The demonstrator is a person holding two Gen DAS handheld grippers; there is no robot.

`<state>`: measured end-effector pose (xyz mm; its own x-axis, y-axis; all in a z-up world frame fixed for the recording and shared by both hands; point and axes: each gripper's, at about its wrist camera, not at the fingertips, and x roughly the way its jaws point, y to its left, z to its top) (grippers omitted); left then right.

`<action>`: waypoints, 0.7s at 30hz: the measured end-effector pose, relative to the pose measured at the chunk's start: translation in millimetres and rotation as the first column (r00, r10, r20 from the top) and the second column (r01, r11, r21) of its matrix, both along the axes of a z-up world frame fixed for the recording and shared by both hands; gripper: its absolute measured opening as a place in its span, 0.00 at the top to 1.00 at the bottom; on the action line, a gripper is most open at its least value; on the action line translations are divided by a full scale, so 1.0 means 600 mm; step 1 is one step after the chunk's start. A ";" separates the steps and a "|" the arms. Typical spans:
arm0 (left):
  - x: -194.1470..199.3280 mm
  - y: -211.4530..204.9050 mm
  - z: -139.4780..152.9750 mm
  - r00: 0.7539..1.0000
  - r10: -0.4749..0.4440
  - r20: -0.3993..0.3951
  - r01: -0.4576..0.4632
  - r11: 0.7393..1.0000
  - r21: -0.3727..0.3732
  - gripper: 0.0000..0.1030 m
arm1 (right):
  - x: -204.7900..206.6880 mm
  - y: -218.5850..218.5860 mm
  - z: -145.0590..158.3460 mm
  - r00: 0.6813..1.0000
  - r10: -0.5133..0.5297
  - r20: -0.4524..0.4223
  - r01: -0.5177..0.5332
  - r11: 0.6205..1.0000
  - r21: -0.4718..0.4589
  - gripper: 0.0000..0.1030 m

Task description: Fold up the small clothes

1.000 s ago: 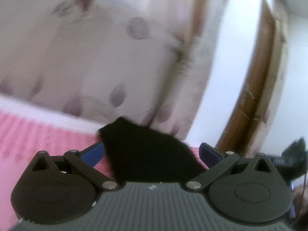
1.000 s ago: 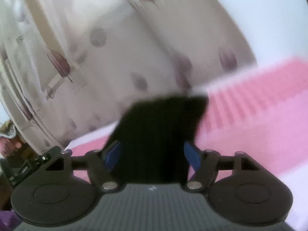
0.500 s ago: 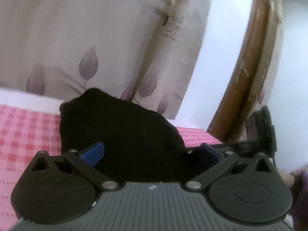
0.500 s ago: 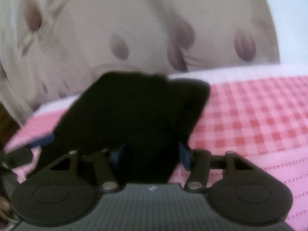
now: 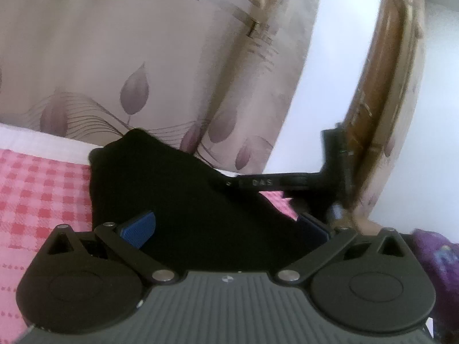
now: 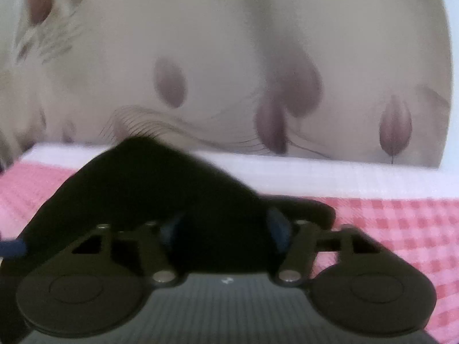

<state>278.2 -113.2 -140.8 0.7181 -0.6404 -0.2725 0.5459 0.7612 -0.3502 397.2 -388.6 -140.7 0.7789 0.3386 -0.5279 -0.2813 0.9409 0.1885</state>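
A small black garment (image 5: pixel 178 200) lies bunched on the pink checked bed cover (image 5: pixel 37 189). My left gripper (image 5: pixel 226 229) has its blue pads wide apart, with the cloth lying between them. The right gripper's arm (image 5: pixel 275 183) shows past the cloth in the left wrist view. In the right wrist view the same black garment (image 6: pixel 149 189) rises in a hump over my right gripper (image 6: pixel 223 226). Its blue pads stand closer together with the cloth between them, and the cloth hides the grip.
A beige curtain with purple leaves (image 5: pixel 137 86) hangs behind the bed. A white bed edge (image 6: pixel 315 172) runs along the far side. A wooden door frame (image 5: pixel 381 91) and white wall stand to the right. A purple object (image 5: pixel 436 252) lies at the right.
Both grippers have come down toward the bed with the black garment. The cloth now lies lower and spread wider on the cover. The right gripper's arm has come into the left wrist view.
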 end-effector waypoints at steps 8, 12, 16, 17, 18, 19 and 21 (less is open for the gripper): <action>0.000 -0.002 -0.001 1.000 0.005 0.001 -0.005 1.000 0.012 0.00 | -0.041 -0.046 0.026 0.995 -0.084 0.050 0.072 0.975 0.210 0.19; 0.001 -0.001 -0.001 1.000 0.003 -0.001 -0.003 1.000 0.007 0.00 | -0.125 -0.018 0.056 0.992 -0.025 0.127 0.000 0.982 0.190 0.19; 0.000 -0.002 0.000 1.000 0.005 0.001 -0.005 1.000 0.006 0.00 | -0.151 0.035 0.002 1.000 0.003 0.015 -0.001 0.993 -0.117 0.19; -0.001 -0.002 0.000 1.000 0.006 0.003 -0.006 1.000 0.008 0.00 | -0.155 0.021 -0.003 1.000 -0.010 0.014 0.011 0.998 -0.056 0.19; -0.002 -0.003 0.002 1.000 0.014 0.007 -0.014 1.000 0.020 0.00 | -0.153 0.013 0.003 1.000 -0.021 0.006 0.022 0.999 -0.037 0.18; -0.005 -0.004 0.004 1.000 0.022 0.019 -0.023 0.999 0.032 0.00 | -0.153 0.003 0.006 0.999 -0.046 0.007 0.046 0.999 -0.008 0.18; -0.012 -0.003 0.009 0.997 0.051 0.051 -0.053 0.997 0.050 0.00 | -0.164 -0.020 0.007 0.996 -0.088 0.021 0.085 0.991 0.101 0.18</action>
